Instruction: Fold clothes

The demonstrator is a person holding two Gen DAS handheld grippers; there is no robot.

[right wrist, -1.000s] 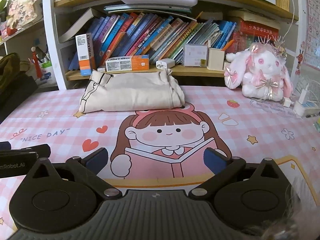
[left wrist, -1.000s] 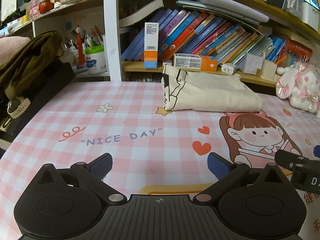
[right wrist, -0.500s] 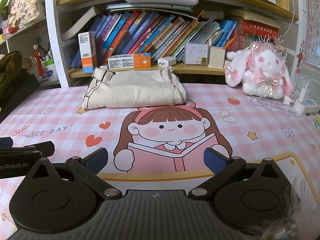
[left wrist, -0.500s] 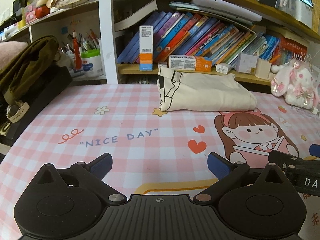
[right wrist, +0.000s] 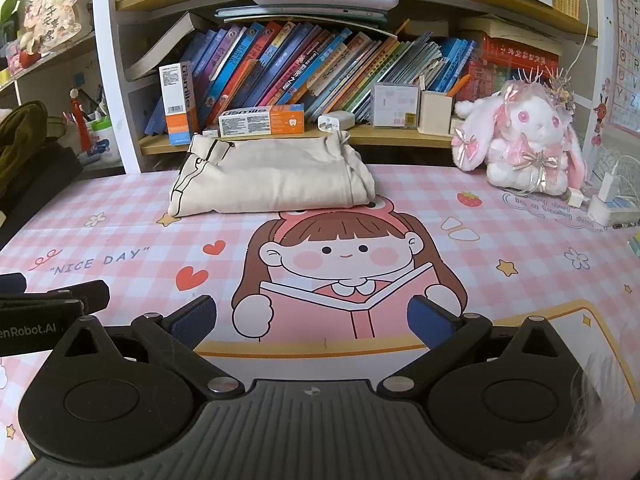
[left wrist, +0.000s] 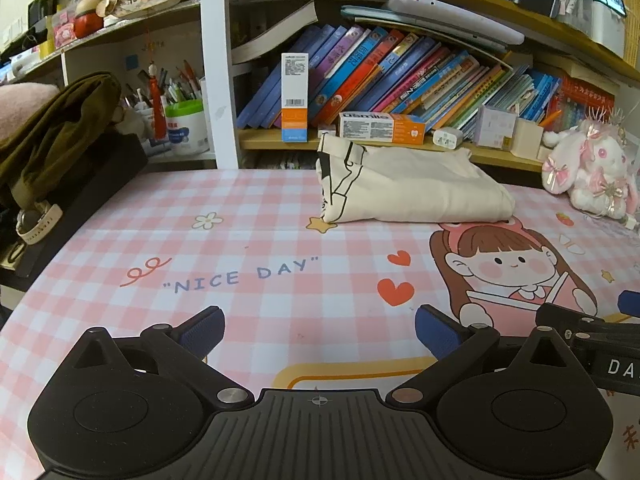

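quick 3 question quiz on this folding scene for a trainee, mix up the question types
1. True or false: the left claw is shut on the garment.
2. Multiple choice: the folded garment lies (A) at the mat's far edge, below the bookshelf; (B) between the right claw's fingers; (C) on top of the plush rabbit.
3. Fill in: both claws are ____ and hold nothing.

Key: 1 false; 2 A; 3 open
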